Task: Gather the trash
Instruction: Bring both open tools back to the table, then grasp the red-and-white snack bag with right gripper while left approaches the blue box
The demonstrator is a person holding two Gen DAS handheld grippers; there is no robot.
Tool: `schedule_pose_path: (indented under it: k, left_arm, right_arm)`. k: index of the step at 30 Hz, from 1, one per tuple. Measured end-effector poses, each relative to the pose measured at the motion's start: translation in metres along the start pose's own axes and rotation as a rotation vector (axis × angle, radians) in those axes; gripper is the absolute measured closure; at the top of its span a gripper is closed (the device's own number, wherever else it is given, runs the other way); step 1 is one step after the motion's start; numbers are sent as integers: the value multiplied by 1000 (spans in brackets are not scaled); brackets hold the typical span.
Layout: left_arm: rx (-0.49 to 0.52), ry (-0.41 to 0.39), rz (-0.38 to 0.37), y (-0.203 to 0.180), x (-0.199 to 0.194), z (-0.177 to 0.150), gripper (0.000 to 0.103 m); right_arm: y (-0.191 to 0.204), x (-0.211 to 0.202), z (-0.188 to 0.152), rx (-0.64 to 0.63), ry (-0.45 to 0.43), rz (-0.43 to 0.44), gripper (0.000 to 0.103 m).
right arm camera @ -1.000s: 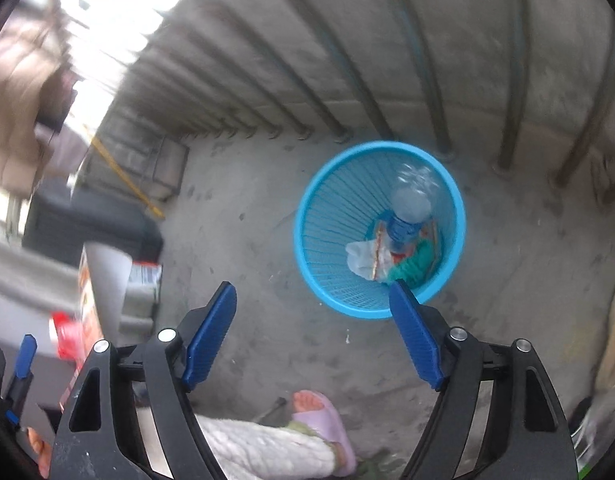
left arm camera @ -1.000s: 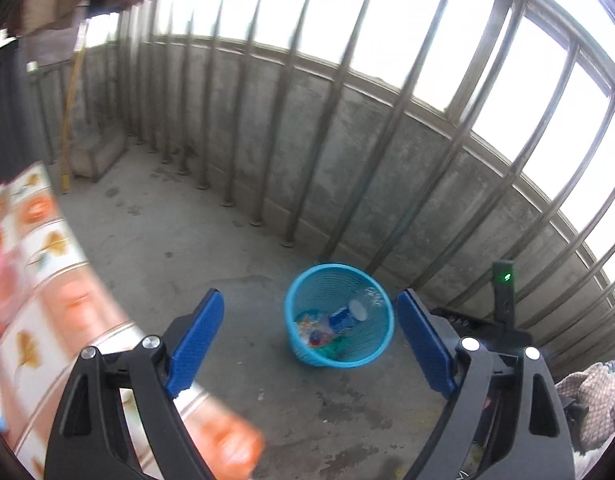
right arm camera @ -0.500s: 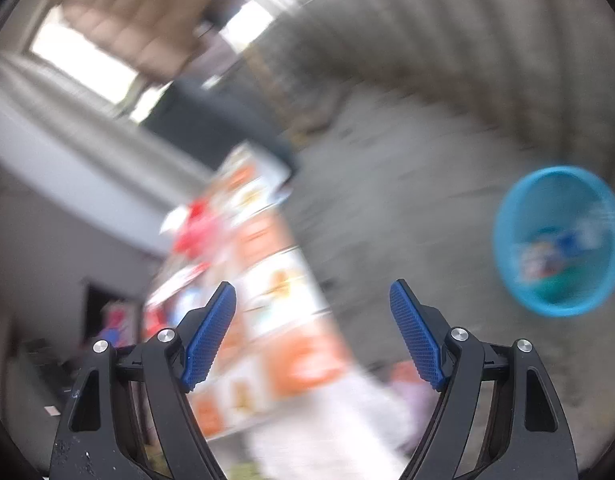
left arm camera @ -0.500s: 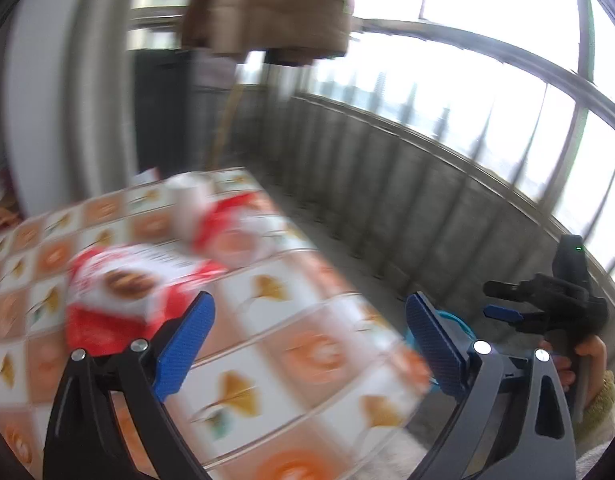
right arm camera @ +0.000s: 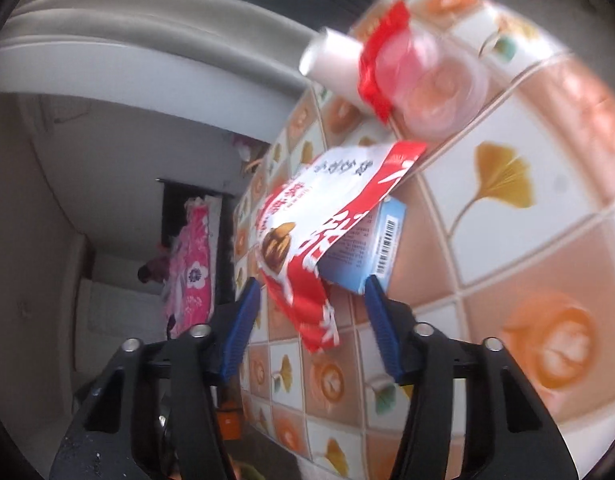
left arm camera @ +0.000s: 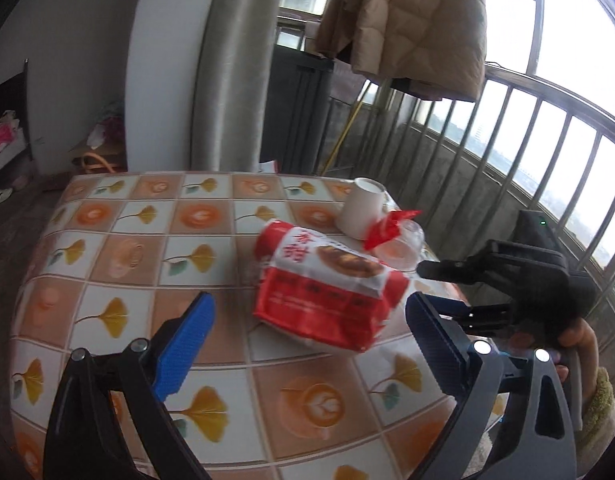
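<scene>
Seen only from the left wrist: balcony railing point(left arm camera: 555, 128), a tan coat point(left arm camera: 411, 20) hung above it, a grey curtain point(left arm camera: 235, 64), and the whole spread of the tablecloth point(left arm camera: 119, 248) patterned with leaves and coffee cups. On it, a red-and-white snack bag point(left arm camera: 327, 284) lying flat, an upturned paper cup point(left arm camera: 363, 208) behind, a clear plastic cup with a red wrapper point(left arm camera: 399, 240) just beside.

Shown only from the right wrist: a light blue box point(right arm camera: 367, 248) tucked under the bag point(right arm camera: 307, 232), barcode end facing out; the view rolled well over, table edge running steeply.

Left gripper point(left arm camera: 307, 340) spread wide, short of the bag, nothing between its blue pads, pointing down at the tabletop.

Right gripper point(right arm camera: 311, 312) half closed, jaws having just been narrowing, the bag's lower end and the box corner between them; contact not clear through blur. From the left view, held by a hand point(left arm camera: 579, 344) at the table's right edge, reaching in sideways.
</scene>
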State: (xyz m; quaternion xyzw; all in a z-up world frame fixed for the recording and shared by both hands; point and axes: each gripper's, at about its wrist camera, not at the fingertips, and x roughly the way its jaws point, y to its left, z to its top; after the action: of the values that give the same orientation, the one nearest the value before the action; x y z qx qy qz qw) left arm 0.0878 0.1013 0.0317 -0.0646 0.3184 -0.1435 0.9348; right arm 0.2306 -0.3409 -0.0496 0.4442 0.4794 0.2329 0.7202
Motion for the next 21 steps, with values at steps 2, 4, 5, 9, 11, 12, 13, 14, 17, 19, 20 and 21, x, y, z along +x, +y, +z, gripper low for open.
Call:
schedule_pose_path:
  k: [2,4,5,9,11,12,13,14,17,19,20,21]
  left_arm:
    - [-7,0,6,6,0,-1,9]
    - [-13,5,11,10,2,-1,9]
    - [-15,6,12,11,3,-1,9]
    - [-21,-2,1,16,6,-1,13]
    - [-24,-5,-7,16,7,0,17]
    - [-27,-5,-14,17,9,0,18]
    - [-30,-2,-21,17,11,0,21]
    - [-33,1,-27,18,13,0,23]
    - [-45,19,-53,16,17,-2,29]
    - [-52,33,-68,16,21,-3,32]
    - [-55,37,-73,16,22,-4,34]
    - [-60,44,-79,16,23,-5,35]
  right_arm:
    - [-4,13,4,32,16,18,74]
    - [-6,19,1,54,31,62,84]
    - [-5,22,0,58,34,79,88]
    - [-3,18,-8,60,48,173,97]
    - [-4,11,-9,54,39,225,99]
    - [-4,6,-11,50,34,244,100]
    - [-4,1,-12,45,30,264,100]
    - [-2,-4,-13,42,27,279,101]
    - [-8,-19,-19,42,26,336,101]
    - [-13,-28,-25,40,26,361,101]
    - [-17,-35,-27,43,24,364,101]
    - [-21,-38,-29,46,25,367,101]
